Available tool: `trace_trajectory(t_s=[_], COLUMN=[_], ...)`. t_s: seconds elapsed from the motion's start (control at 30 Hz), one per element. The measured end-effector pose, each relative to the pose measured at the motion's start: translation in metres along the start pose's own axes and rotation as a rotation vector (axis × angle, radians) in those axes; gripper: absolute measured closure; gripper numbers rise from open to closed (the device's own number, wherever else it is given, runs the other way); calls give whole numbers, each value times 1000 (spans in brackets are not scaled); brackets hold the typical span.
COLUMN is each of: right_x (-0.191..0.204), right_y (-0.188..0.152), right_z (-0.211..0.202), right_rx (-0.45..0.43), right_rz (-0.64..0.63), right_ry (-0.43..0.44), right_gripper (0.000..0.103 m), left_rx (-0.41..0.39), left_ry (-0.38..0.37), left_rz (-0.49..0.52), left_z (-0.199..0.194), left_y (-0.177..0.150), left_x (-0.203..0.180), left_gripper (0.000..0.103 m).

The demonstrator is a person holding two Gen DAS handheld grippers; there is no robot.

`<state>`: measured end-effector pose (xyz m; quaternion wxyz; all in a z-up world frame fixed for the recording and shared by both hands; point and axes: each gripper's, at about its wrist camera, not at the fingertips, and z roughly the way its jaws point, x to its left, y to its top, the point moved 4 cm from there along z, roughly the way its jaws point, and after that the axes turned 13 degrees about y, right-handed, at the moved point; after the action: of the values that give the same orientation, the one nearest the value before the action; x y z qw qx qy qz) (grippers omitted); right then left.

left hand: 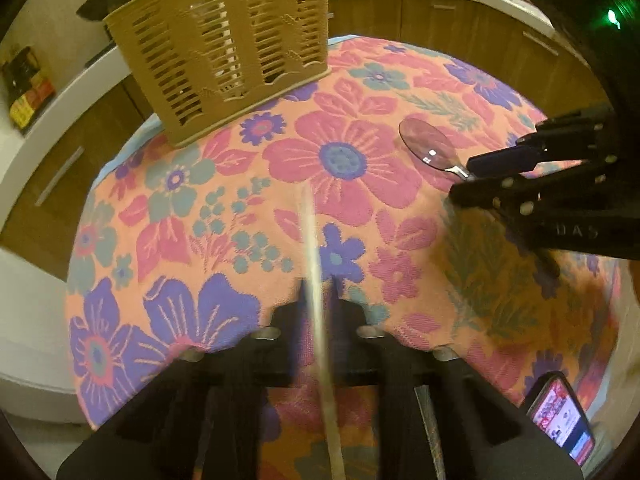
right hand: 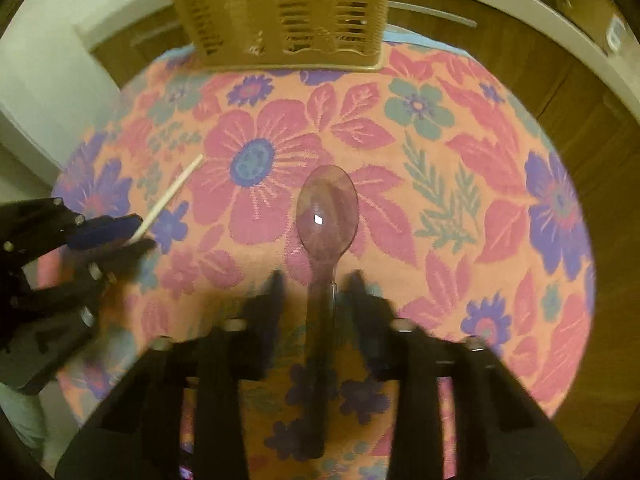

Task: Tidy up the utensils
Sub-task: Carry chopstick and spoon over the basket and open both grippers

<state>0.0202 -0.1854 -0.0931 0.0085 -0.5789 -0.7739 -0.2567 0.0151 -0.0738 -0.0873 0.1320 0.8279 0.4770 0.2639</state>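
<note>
My left gripper (left hand: pixel 318 284) is shut on a pale thin stick (left hand: pixel 314 248), like a chopstick, which points forward over the floral cloth (left hand: pixel 180 208). It also shows in the right wrist view (right hand: pixel 170 196), held by the left gripper (right hand: pixel 132 236). My right gripper (right hand: pixel 316 280) has its fingers apart on either side of the handle of a clear purple plastic spoon (right hand: pixel 326 212). In the left wrist view the spoon (left hand: pixel 428 144) sticks out of the right gripper (left hand: pixel 468 178). A tan slotted utensil basket (left hand: pixel 224 40) stands at the far edge of the table and tops the right wrist view (right hand: pixel 280 8).
A phone (left hand: pixel 562 418) with a lit screen lies at the near right of the cloth. White countertops and wooden cabinets (left hand: pixel 440 20) surround the table. A white surface (right hand: pixel 48 80) is to the left.
</note>
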Motion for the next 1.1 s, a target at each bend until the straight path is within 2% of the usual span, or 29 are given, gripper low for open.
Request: trace_trajectory(t_s=[0.1,0.17,0.23,0.33,0.5,0.63,0.73,0.8,0.97,1.1], right_x=[5,10,12,20,33,27,16,6,-18,-27], right_y=[3,6,11,30,80,123,155,170,202,224], right_z=[0,-5,-16,-40,-99,-146,-180,-191,-186,-166], right_rx=[14,-6,-36,-112,-325,-521,-713,-819,-918,-943], right_rz=[4,-19,-43,-55,-110,-108,-108,-116,-87,-76], right_ry=[52,92,95,130,142,140,71,3,-4,20], right_gripper=[94,94,94,94,94,94,94,94,94,94], left_rx=[-25,-83,-161,-297,-526,-665,-767,-808,-894,-919], left_ry=[-25,-58,-105,-143,-176,-160,-133,-106,2,55], left_rz=[-30,-83,-157,-248,-347,-420,-511,-552,-585,-608], left_z=[-3,-14,-33,-66,-118,-140,-140,-136,-125,-105], left_y=[0,4,16,42,99,151,180,193,214,225], left_x=[5,17,38,67,103,114,121,125,122,120], left_gripper=[100,100,100,100,100,100,100,100,100,100])
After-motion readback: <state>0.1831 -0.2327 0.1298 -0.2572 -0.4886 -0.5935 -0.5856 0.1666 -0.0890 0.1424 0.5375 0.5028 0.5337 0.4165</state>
